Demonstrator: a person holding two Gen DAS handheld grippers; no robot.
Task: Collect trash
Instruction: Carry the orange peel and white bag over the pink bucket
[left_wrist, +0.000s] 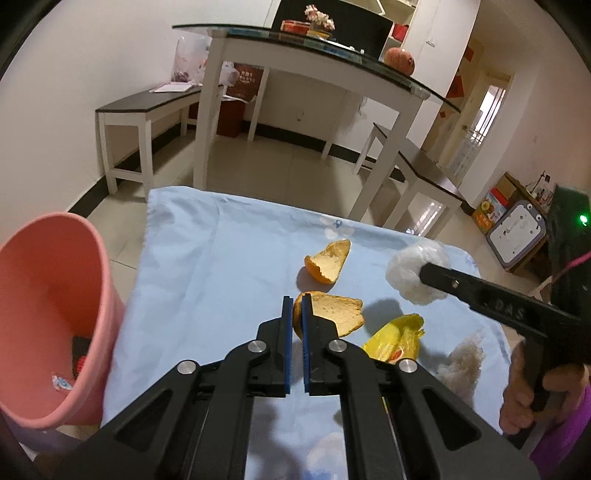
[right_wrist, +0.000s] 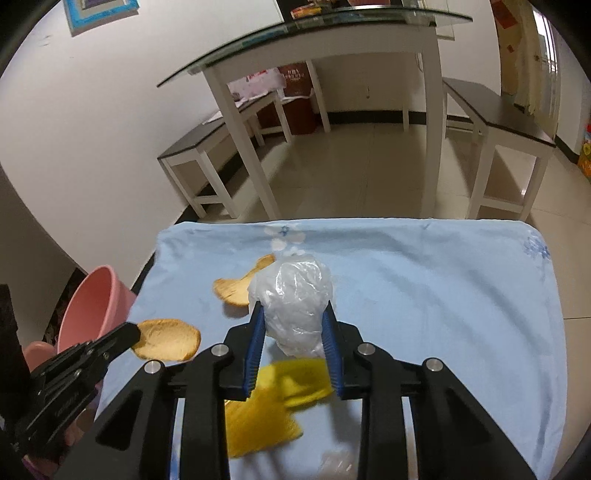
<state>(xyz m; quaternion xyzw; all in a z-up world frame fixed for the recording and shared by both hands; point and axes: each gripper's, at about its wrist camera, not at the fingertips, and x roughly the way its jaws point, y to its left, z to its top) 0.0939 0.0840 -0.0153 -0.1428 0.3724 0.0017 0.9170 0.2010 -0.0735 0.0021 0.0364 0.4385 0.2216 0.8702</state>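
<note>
Partway there: left hand-held gripper (left_wrist: 297, 304) pinches an orange peel (left_wrist: 334, 312) near the pink bin (left_wrist: 55, 295), right hand-held gripper (right_wrist: 293, 321) squeezes a plastic wad (right_wrist: 291, 295). Second peel (left_wrist: 328, 260), yellow wrapper (left_wrist: 397, 338) wait farther from it.

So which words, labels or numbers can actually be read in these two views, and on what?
"DAS": raised letters on the black body of the right gripper, seen from the left wrist.
Red paper bag under the glass-topped white table: print too small to read.
Colourful box on the floor: blurred, unreadable.
Nothing else legible.

Soft indoor light, fisheye-warped edges
</note>
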